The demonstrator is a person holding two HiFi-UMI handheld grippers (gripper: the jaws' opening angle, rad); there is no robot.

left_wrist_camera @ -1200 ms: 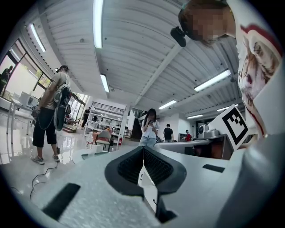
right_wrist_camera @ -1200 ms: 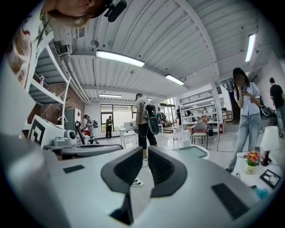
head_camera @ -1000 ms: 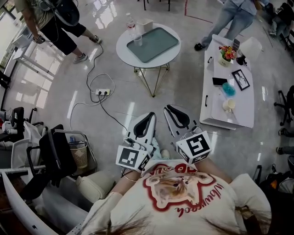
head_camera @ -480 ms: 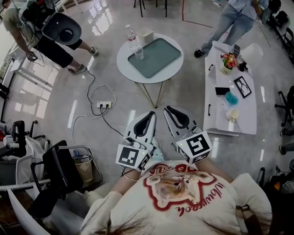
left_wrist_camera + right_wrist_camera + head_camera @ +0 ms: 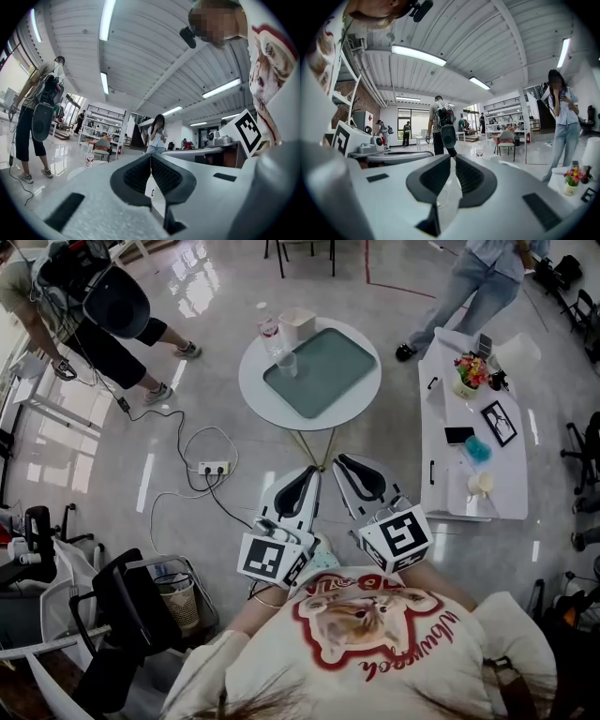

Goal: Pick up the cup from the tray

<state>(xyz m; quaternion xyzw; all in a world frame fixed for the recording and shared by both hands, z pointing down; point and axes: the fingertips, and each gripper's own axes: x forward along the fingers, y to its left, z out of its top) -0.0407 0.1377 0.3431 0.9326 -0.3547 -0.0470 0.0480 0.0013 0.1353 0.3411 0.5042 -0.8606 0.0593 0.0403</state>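
The clear cup (image 5: 287, 363) stands on the left corner of the grey-green tray (image 5: 323, 373), which lies on a round white table (image 5: 258, 381) ahead of me. In the right gripper view the cup (image 5: 479, 150) shows small and far beyond the jaws. My left gripper (image 5: 309, 475) and right gripper (image 5: 344, 463) are held side by side before my chest, pointing at the table and well short of it. Both are shut with nothing between their jaws; the left gripper (image 5: 151, 157) and right gripper (image 5: 454, 157) show closed pads.
A water bottle (image 5: 269, 331) and a white box (image 5: 297, 322) stand behind the tray. A white low cabinet (image 5: 448, 474) with flowers (image 5: 466, 371) is at right. A power strip (image 5: 211, 467) with cables lies on the floor. People stand at top left (image 5: 89, 296) and top right (image 5: 464, 282).
The table with tray and cup has come nearer in the head view, sliding down and slightly right. Both grippers keep their shut pose in front of my body.
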